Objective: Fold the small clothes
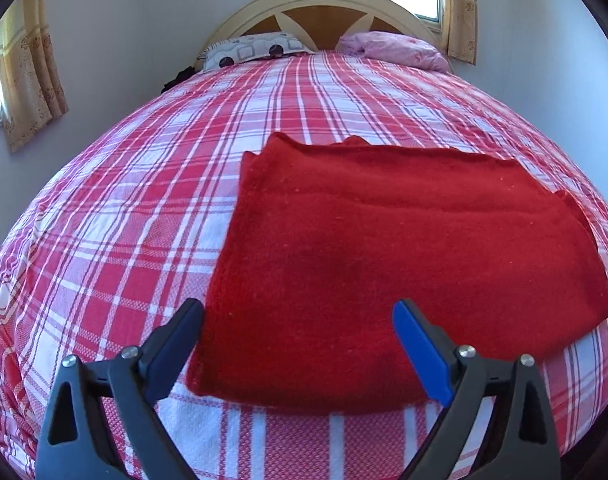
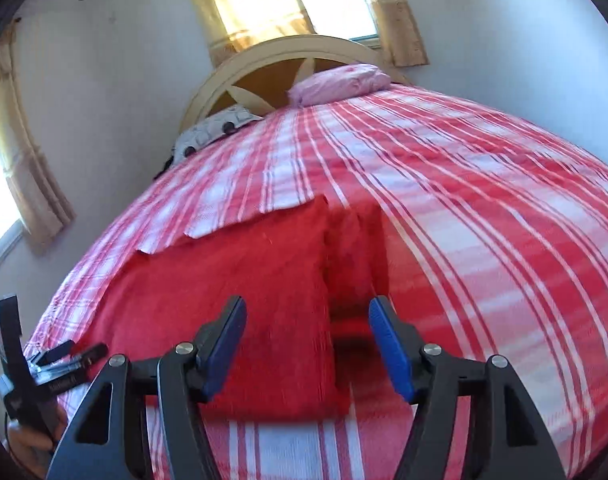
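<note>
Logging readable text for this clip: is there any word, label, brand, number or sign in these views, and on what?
Readable text: none.
Left tool, seen in the right wrist view: a pale mark on its black body, too blurred to read.
Red cloth, plaid bedspread, pillows, curtains: pattern only, no lettering.

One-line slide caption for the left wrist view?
Open left gripper above folded red cloth on plaid bedspread.
</note>
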{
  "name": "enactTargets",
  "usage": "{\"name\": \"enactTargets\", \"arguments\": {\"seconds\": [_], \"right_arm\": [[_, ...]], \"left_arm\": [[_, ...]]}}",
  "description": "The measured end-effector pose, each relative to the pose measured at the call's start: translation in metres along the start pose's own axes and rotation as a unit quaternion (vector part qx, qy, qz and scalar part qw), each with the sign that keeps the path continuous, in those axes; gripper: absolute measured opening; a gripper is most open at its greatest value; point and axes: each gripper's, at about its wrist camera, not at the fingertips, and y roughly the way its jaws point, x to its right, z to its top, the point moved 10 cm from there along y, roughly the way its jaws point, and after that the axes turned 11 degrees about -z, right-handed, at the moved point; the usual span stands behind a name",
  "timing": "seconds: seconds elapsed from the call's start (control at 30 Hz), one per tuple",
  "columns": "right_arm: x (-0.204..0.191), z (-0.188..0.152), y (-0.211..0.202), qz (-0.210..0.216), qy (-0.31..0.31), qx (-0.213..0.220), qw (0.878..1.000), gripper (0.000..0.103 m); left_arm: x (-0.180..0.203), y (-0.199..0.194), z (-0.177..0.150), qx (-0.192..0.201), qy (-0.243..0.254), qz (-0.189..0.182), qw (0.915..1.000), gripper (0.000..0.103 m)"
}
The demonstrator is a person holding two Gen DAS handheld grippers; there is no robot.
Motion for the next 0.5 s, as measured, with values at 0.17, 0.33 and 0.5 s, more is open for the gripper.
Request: {"name": "enactTargets", "arguments": {"seconds": [0.17, 0.33, 0.5], "right_arm": [[-0.015, 0.041, 0.036, 0.019, -0.036, -0.006, 0.999, 0.064], [-0.020, 0.065, 0.103, 0.026, -0.034, -0.069, 0.997, 0.057], [-0.014, 0.041, 0.152, -0.003, -0.040, -0.143, 0.989, 0.021]], "left_arm": [[0.018, -0.003, 0.000, -0.003, 0.004, -0.024, 0.9997, 0.098], [0.043, 0.001, 0.002, 0.001, 0.030, -0.040, 0.9988, 0.098], [0.057, 0.014, -0.004, -0.018, 0.045, -0.041, 0.9980, 0.098]]}}
